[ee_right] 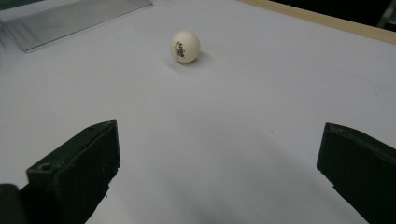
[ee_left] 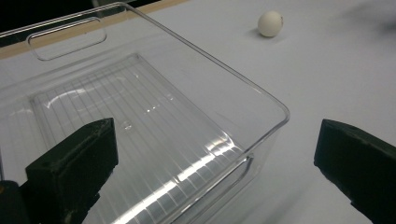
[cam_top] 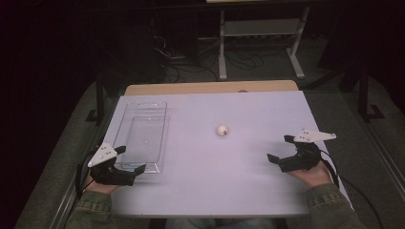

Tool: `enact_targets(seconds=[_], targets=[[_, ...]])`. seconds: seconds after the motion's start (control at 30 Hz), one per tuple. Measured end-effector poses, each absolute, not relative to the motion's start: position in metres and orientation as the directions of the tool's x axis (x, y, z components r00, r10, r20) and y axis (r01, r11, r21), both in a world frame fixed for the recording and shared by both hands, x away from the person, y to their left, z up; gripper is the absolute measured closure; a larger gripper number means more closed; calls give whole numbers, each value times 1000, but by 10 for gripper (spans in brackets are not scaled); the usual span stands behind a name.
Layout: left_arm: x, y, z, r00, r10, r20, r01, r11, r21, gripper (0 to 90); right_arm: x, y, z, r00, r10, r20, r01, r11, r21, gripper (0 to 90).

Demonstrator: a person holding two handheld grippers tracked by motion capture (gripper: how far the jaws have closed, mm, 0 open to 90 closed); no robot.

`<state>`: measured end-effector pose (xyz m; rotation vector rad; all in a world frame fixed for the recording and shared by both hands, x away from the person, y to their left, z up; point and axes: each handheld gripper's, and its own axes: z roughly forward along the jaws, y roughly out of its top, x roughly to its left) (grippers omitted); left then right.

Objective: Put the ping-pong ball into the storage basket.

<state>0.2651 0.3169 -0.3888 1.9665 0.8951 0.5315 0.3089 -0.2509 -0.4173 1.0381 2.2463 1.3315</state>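
Note:
A white ping-pong ball (cam_top: 221,130) lies on the pale table top (cam_top: 229,171) near its middle; the same ball (ee_right: 185,46) has dark print on it and sits ahead of my right gripper (ee_right: 219,163), well clear of its jaws. An empty clear plastic bin (cam_top: 142,136) stands at the table's left. My left gripper (cam_top: 129,160) is open at the bin's near right corner, one jaw over the bin (ee_left: 140,116), the other over bare table. My right gripper (cam_top: 282,149) is open near the right edge, holding nothing. From the left gripper view the ball (ee_left: 270,24) lies far off.
A wooden strip (cam_top: 210,88) runs along the table's far edge. Beyond it, on a dark floor, stand a white metal frame (cam_top: 260,43) and loose cables (cam_top: 191,62). Black posts (cam_top: 365,90) flank the table.

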Motion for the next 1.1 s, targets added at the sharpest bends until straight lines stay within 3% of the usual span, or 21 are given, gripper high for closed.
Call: enact_targets(seconds=[0.53,1.1], targets=[[268,305,-386,657,751,57,401,-413,817,0,309,-251,-420,-666,743,69,430,307,849,0],[278,288,-358,710,698,99,359,-479,801,0,309,-248,-420,-665,743,72,437,310,844,0]])
